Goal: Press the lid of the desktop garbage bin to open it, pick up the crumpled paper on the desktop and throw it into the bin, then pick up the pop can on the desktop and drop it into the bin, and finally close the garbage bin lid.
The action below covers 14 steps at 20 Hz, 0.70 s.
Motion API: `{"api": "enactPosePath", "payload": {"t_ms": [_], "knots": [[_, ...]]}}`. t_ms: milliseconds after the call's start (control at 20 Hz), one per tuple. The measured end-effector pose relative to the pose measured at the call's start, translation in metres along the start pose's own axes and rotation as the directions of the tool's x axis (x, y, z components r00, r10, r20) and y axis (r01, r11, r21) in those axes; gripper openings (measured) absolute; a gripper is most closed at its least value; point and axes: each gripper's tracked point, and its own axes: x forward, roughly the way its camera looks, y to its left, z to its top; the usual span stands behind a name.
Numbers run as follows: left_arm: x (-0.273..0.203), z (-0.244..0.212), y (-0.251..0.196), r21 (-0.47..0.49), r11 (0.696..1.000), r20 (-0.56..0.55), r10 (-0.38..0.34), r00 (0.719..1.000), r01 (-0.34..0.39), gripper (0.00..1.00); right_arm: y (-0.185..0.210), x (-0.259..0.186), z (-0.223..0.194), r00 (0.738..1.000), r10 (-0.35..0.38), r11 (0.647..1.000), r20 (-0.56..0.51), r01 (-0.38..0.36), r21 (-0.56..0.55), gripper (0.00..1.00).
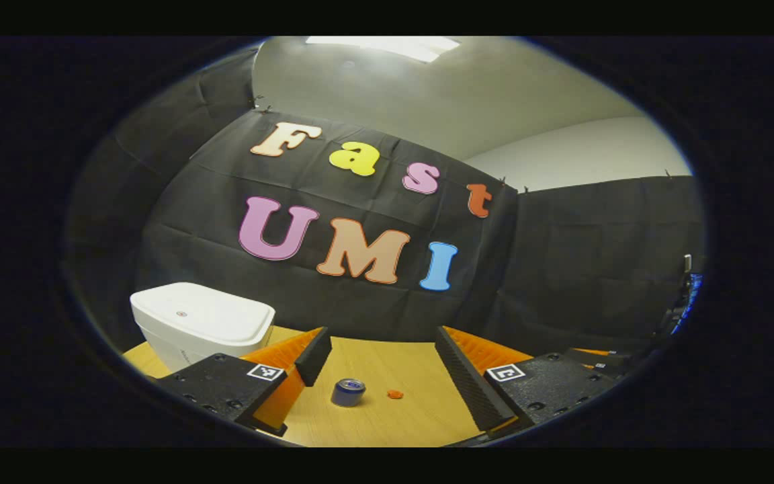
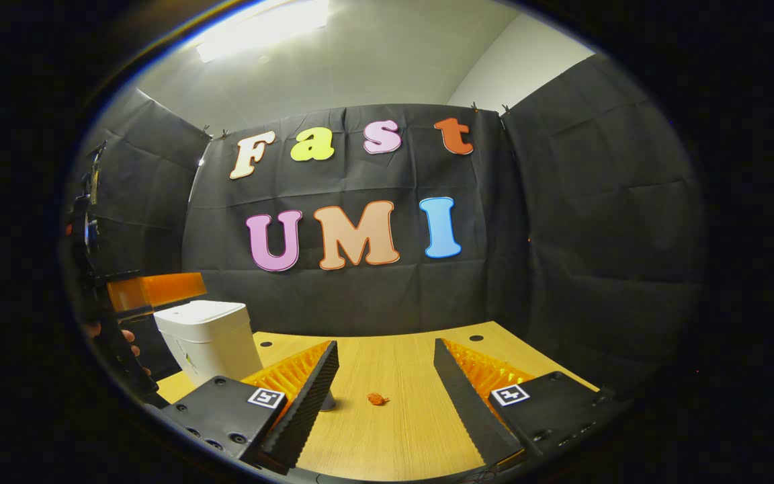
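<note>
White desktop garbage bin at the far left of a wooden desktop, lid down flat and shut. By the look of it, task at its very beginning: lid not yet pressed, nothing thrown away, every step still to do.

In the left gripper view, a small dark blue pop can upright on the wood, near the middle, well apart from the bin. Just to its right, a tiny orange scrap, apparently the crumpled paper, lying loose and not touching the can. In the right gripper view, same orange scrap in the middle of the desk, with the can mostly hidden behind that gripper's own left finger.

Left gripper spread wide, fingers far apart, gripping nothing and touching nothing; can and paper in the open gap ahead, bin off to its left. Also glimpsed from the side at the left edge of the right gripper view, held up near the bin by a person's hand.

Right gripper likewise wide open, empty, hovering above the wood with the paper ahead between its fingers.

Likely first move: pressing down on the bin lid to pop it open.
</note>
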Motion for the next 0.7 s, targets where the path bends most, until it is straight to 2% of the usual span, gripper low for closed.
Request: {"api": "enactPosePath", "payload": {"t_ms": [250,300,350,700], "knots": [[-0.007,-0.008,0.003,-0.02,0.999,-0.028,0.027,0.999,-0.027,0.94,0.0,0.005,-0.003,1.0,0.025,0.998,-0.017,-0.024,0.062,0.95],[-0.01,-0.007,0.003,-0.019,0.999,-0.026,0.031,0.999,-0.032,0.95,0.001,0.007,-0.006,0.999,0.03,0.998,-0.027,-0.028,0.064,0.95],[-0.011,-0.006,0.004,-0.017,0.999,-0.021,0.035,0.999,-0.035,0.92,0.001,0.007,-0.006,0.999,0.034,0.997,-0.034,-0.032,0.064,0.95],[-0.013,-0.008,0.01,-0.029,0.998,-0.023,0.057,0.998,-0.057,0.93,0.007,0.009,-0.003,0.998,0.06,0.997,-0.036,-0.058,0.046,0.95]]}}
